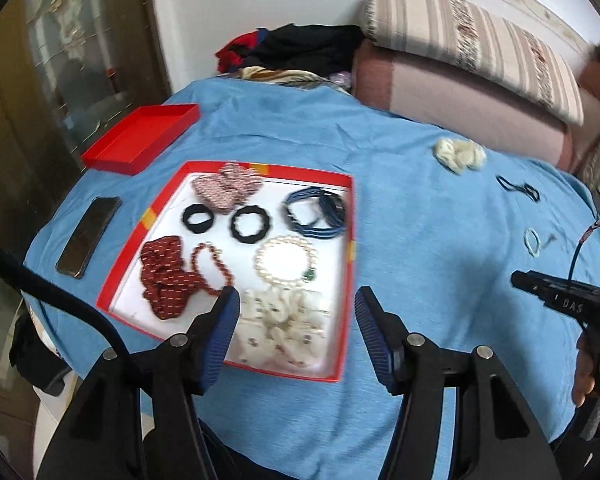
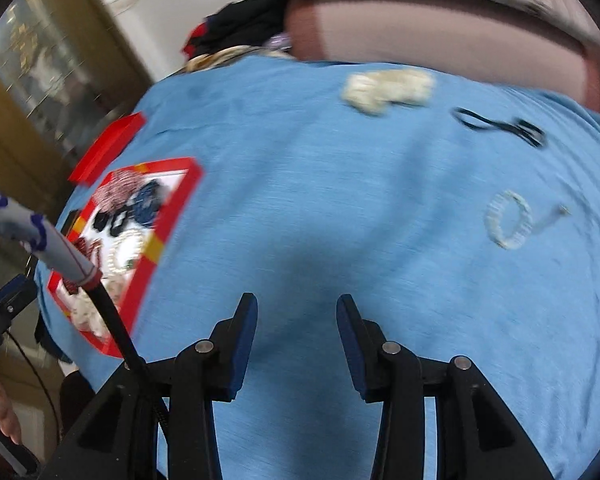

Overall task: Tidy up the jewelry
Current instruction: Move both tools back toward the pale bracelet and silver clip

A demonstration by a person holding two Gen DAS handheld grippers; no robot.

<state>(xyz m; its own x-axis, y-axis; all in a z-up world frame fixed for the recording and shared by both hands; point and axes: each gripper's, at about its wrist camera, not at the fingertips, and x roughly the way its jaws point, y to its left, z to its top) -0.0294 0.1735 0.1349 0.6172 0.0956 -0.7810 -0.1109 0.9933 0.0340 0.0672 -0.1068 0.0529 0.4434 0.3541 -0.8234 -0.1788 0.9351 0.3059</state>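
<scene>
A red box with a white floor [image 1: 350, 240] lies on the blue cloth. It holds several pieces: scrunchies, two black hair ties [image 1: 252, 222], blue bands [image 1: 316, 212], a pearl bracelet [image 1: 286, 258] and a brown bead bracelet. My left gripper [image 1: 296, 300] hangs open over the box's near end, above a cream scrunchie [image 1: 284, 328], gripping nothing. My right gripper [image 2: 296, 308] is open over bare cloth, right of the box [image 2: 180, 200]. Loose on the cloth lie a cream scrunchie [image 2: 388, 86], a black tie [image 2: 500, 124] and a pale bracelet [image 2: 508, 220].
The box's red lid [image 1: 140, 138] and a dark phone [image 1: 90, 236] lie left of the box. Folded striped blankets [image 1: 460, 60] and a heap of clothes [image 1: 300, 48] border the far side. A glass-fronted cabinet stands at the left. The cloth's edge drops off near me.
</scene>
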